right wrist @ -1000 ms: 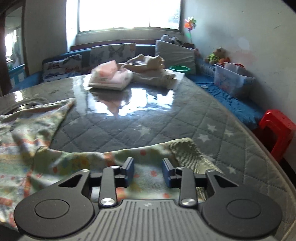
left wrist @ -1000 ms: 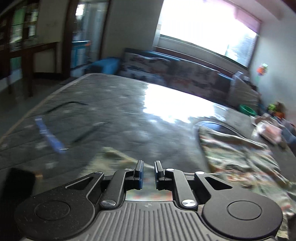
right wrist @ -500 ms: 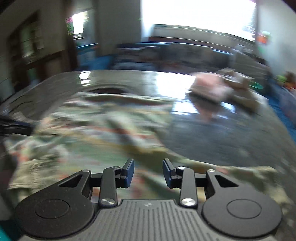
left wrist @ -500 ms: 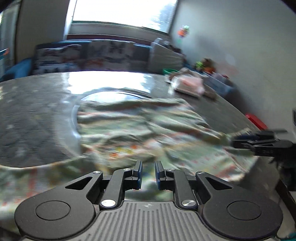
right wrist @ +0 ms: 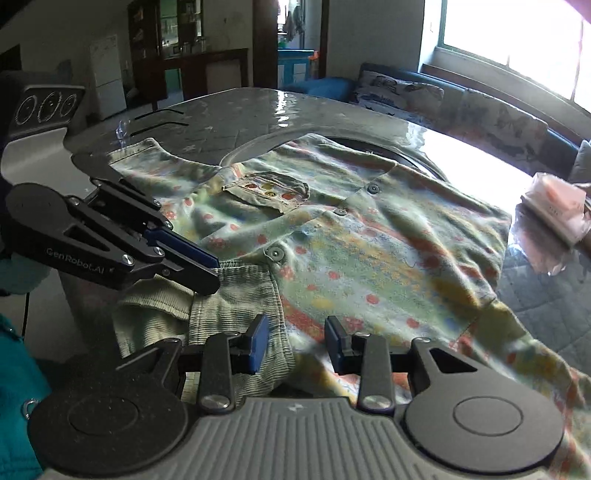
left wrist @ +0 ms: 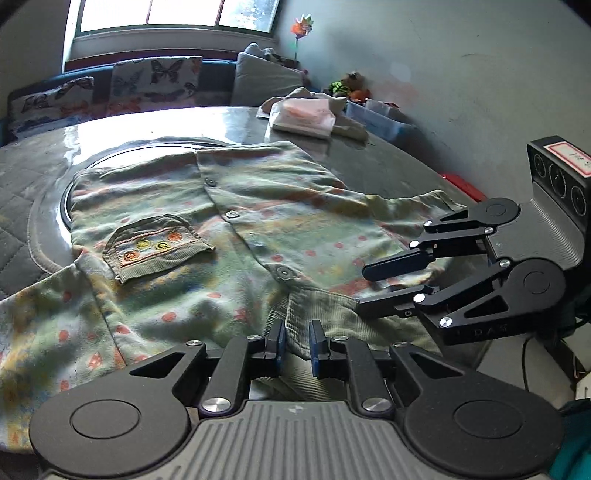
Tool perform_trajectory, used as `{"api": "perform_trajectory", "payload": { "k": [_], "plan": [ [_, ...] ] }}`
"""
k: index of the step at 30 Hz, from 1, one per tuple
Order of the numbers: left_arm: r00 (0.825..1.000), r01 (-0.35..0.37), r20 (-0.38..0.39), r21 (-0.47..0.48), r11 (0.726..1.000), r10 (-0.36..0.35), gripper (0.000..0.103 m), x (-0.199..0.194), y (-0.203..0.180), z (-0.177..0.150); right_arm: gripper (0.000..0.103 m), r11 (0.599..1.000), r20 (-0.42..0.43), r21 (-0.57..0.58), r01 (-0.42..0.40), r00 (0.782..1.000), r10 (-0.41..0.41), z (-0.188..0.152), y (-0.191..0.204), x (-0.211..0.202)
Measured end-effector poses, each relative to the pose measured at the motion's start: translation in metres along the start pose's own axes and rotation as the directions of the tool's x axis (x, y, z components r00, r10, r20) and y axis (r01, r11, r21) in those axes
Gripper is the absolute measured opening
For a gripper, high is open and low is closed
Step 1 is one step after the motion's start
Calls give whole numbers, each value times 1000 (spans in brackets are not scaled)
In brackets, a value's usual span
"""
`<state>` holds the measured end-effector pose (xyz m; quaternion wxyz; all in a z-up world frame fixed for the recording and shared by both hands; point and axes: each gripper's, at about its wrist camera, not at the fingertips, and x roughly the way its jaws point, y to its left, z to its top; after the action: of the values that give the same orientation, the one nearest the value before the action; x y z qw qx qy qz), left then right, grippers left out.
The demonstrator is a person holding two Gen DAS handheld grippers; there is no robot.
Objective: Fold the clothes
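Left wrist: folded pile (left wrist: 303, 117) beyond shirt (left wrist: 236, 236), apart.

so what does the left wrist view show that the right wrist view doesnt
Only the left wrist view: a pinwheel by the wall, a grey cushion and a red stool.
Only the right wrist view: a dark cabinet, a white fridge and black hangers on the table.
Both: the spotted shirt with its pocket, the pink folded pile and the two claws.
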<state>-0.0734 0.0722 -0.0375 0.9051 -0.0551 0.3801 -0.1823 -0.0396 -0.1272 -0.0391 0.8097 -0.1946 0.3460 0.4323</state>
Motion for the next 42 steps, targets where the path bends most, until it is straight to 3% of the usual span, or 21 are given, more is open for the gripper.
{"api": "perform_trajectory", "payload": {
  "k": [7,13,21,31,42],
  "plan": [
    [997,-29,75,-49,998,33,15,-4,15,29,33,997,49,72,25,998,-29,8,-16,1],
    [999,-40,-1,-72,997,40,15,23,26,24,33,993,14,110,37,999,-38,-5,-24,6],
    [999,-40,15,-65,997,41,17,16,24,34,34,966,47,237,99,993,-113,1,-67,-3],
    [996,-81,37,-56,995,83,20,16,37,73,34,953,70,279,120,987,-145,33,-104,5],
    [999,20,-47,3,1000,-20,20,55,-5,55,34,902,29,393,179,978,-206,-24,-110,-10]
  ]
}}
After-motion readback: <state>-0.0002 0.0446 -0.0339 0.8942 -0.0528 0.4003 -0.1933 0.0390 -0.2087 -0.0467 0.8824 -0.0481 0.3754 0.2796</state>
